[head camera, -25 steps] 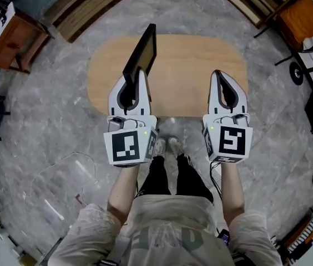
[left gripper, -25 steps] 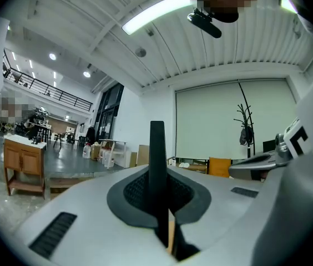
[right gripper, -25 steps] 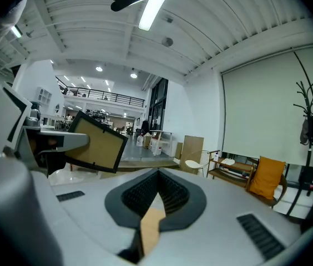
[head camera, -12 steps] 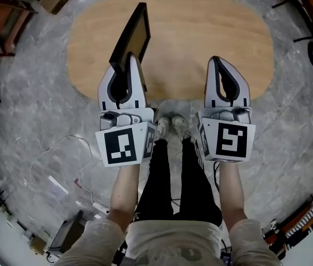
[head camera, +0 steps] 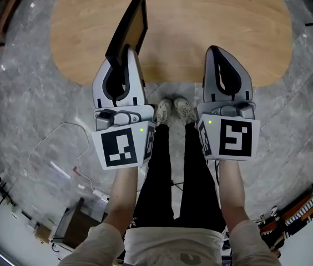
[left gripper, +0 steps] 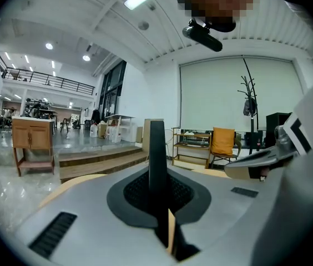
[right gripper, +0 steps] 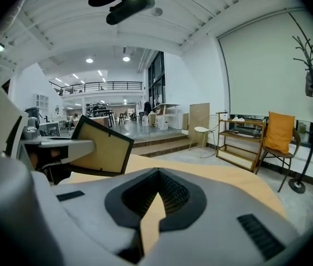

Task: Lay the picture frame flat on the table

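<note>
Head view: the left gripper (head camera: 124, 54) is clamping the lower corner of the picture frame (head camera: 129, 29), which is standing on edge over the near left part of the table (head camera: 212, 32), upper left of centre. The right gripper (head camera: 216, 53) is hovering beside it with its jaws together and nothing in them.

Left gripper view: the jaws are pinching tight on the frame's thin black edge, dead centre (only the edge is showing here, not the face).

Right gripper view: the jaws are closed and empty, and the frame's tan panel with its black border is showing at centre left. Whether the frame is touching the table, no view is settling.
</note>
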